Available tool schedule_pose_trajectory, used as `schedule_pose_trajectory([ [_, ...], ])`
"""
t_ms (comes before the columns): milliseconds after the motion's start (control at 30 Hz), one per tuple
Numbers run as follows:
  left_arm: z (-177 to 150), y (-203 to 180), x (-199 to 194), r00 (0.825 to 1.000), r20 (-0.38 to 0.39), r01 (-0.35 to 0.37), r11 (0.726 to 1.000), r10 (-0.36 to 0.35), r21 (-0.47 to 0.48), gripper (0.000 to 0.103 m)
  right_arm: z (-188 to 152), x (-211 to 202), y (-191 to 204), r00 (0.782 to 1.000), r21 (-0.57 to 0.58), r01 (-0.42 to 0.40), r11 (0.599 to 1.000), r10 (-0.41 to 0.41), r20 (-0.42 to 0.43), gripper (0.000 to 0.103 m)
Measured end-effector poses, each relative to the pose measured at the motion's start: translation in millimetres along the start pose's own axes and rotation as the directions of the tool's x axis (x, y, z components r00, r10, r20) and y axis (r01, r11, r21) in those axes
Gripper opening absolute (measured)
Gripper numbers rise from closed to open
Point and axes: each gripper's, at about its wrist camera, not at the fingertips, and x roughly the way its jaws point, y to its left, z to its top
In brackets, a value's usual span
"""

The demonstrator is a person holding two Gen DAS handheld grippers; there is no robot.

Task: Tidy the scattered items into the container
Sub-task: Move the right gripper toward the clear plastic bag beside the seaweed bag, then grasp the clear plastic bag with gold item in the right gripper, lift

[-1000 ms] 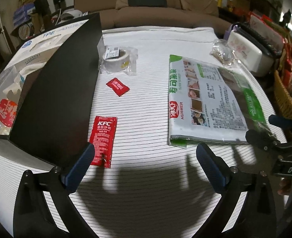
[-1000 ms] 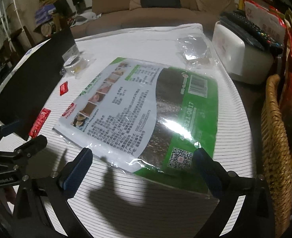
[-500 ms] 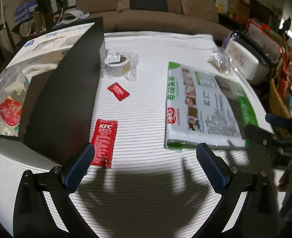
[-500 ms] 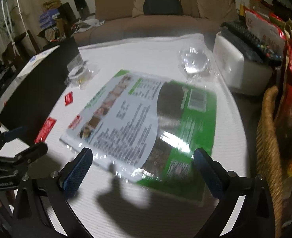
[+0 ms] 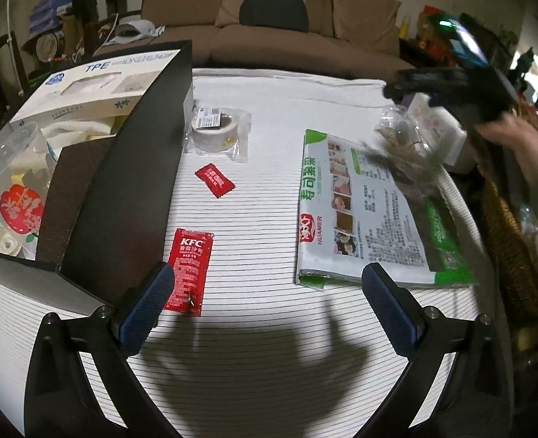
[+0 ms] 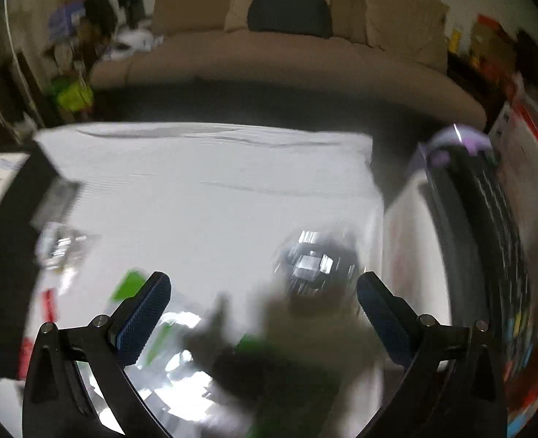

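Closest to the camera, the left gripper [image 5: 269,303] hangs low over the striped tablecloth [image 5: 269,357] with its jaws spread wide and nothing between them. Just ahead of its left finger lies a red KFC ketchup sachet [image 5: 188,270], right beside the wall of the black box [image 5: 130,189], which looks like the container here. A bit further out sits a smaller red sachet [image 5: 215,180], and to the right the big green-and-white seaweed pack [image 5: 371,211] lies flat. Beyond those, a roll of tape in a clear bag [image 5: 216,127] rests just beside the box's far corner, and a crinkly clear bag [image 5: 404,138] sits at the far end of the seaweed pack.

The right gripper [image 6: 261,306] is up near that clear bag, jaws also wide apart and holding nothing, though its own view is badly motion-blurred.

Progress-wise: the box already holds some stuff (a TPE carton [image 5: 97,84], a plastic cup), but I'd say five items are left on the table, so plenty to go.
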Motion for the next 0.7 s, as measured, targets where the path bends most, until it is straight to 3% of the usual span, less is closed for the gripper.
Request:
schedule_pose_trajectory([
  [67, 1, 2, -1, 1.000, 0.000, 0.005, 1.000, -0.005, -0.008, 0.103, 9, 20, -2, 0.999, -0.016, 0.019, 1.000, -0.020, -0.040, 0.103],
  [133, 2, 4, -3, 1.000, -0.001, 0.012, 1.000, -0.012, -0.018, 0.103, 10, 39, 0, 0.992, -0.062, 0.087, 0.994, -0.092, -0.082, 0.102],
  [300, 2, 3, -7, 0.999, -0.002, 0.034, 0.999, -0.034, -0.012, 0.103, -9, 74, 1, 0.965, -0.174, 0.188, 0.967, -0.215, -0.153, 0.091],
  [367, 3, 3, -8, 0.999, -0.005, 0.042, 0.999, -0.042, -0.013, 0.103, -15, 77, 3, 0.952, -0.219, 0.244, 0.945, -0.276, -0.132, 0.060],
  [400, 3, 2, -8, 0.999, -0.007, 0.048, 0.999, -0.048, -0.015, 0.103, -16, 75, 4, 0.948, -0.234, 0.263, 0.936, -0.296, -0.118, 0.058],
  [567, 3, -2, -13, 0.999, 0.001, 0.050, 0.999, -0.050, -0.006, 0.103, -16, 54, 8, 0.959, -0.240, 0.241, 0.941, -0.268, -0.089, 0.037],
  [700, 4, -1, -20, 0.997, 0.004, 0.075, 0.997, -0.075, -0.022, 0.103, -16, 21, 6, 0.984, -0.172, 0.157, 0.973, -0.170, -0.062, 0.032],
])
